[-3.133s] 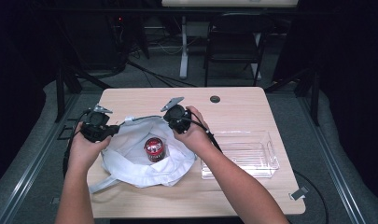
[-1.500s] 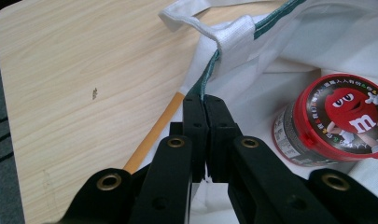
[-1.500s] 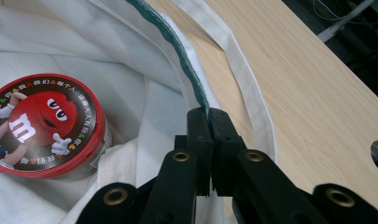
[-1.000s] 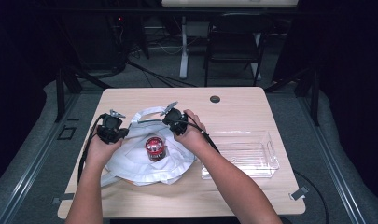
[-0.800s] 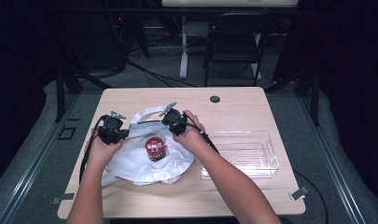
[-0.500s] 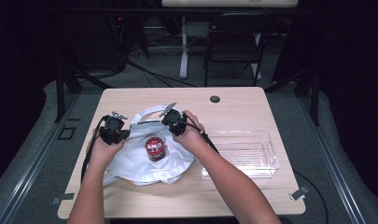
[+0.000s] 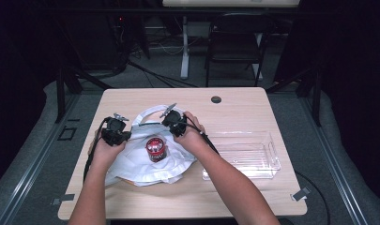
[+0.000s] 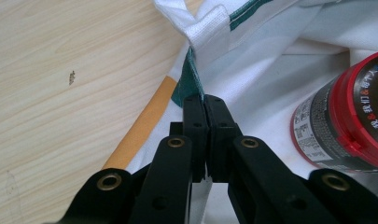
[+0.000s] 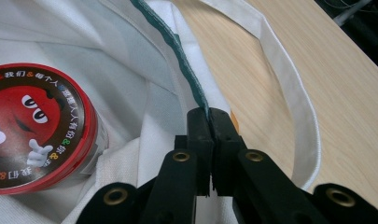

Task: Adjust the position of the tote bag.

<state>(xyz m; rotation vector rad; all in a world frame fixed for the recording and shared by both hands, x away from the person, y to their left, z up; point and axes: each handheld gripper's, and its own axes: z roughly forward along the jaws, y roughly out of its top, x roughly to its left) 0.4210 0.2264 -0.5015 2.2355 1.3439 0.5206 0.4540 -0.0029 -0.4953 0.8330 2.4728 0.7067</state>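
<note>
A white cloth bag [image 7: 140, 166] with a green-trimmed rim lies on the wooden table [image 7: 234, 112]. A red-lidded can [image 7: 155, 149] stands inside its open mouth. My left gripper [image 7: 116, 132] is shut on the bag's green rim [image 8: 190, 77] at the left side, beside a sewn white handle [image 8: 203, 23]. My right gripper [image 7: 173, 123] is shut on the rim [image 9: 189, 86] at the right side, with the other handle [image 9: 289, 88] looping over the table. The can [image 8: 350, 116] lies close to the left jaws, and its lid [image 9: 30, 123] sits left of the right jaws.
A clear plastic tray [image 7: 244, 154] sits on the table to the right of the bag. A small dark round cap [image 7: 216, 99] is set in the table near its far edge. A chair [image 7: 234, 42] and cables stand on the floor beyond the table.
The left gripper has moved right, closer to the can, narrowing the bag's mouth. The right gripper has barely shifted in the last second.
</note>
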